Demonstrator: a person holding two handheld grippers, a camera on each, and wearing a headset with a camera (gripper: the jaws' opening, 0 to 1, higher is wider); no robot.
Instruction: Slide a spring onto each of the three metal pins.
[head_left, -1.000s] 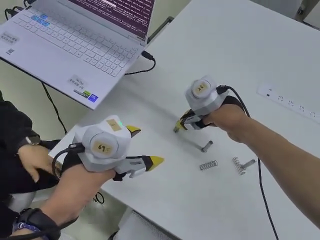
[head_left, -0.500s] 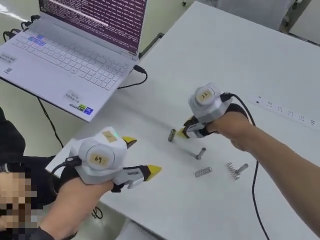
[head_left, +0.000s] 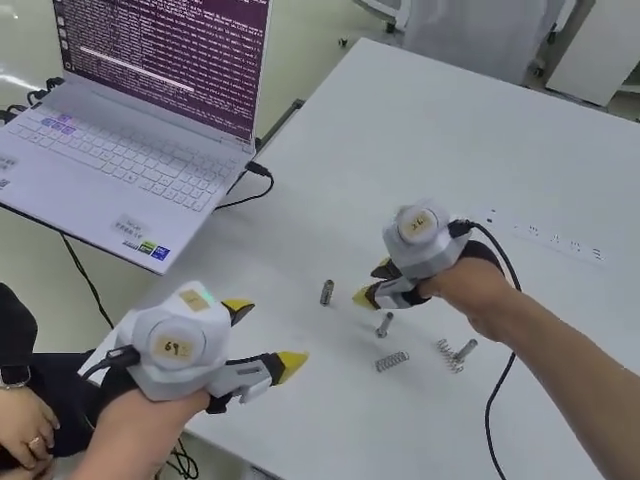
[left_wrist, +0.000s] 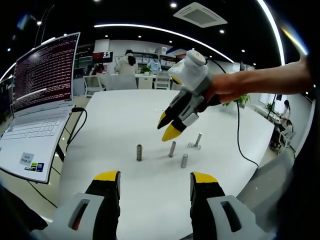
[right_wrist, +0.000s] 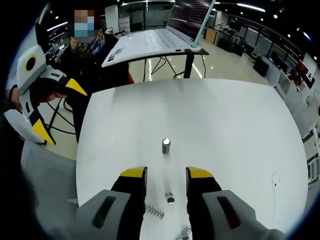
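The left tool (head_left: 265, 335) hangs over the near edge of the white tabletop (head_left: 430, 130), its yellow-tipped jaws apart and empty. The right tool (head_left: 372, 283) is also apart, holding nothing, just beside 1 upright bare metal pin (head_left: 384, 324). In the head view, 1 spring-wrapped metal pin (head_left: 327, 292) stands left of that. A loose steel coil spring (head_left: 392, 360) lies nearby, and a 3rd metal pin (head_left: 455, 352), with a spring on it, lies further right.
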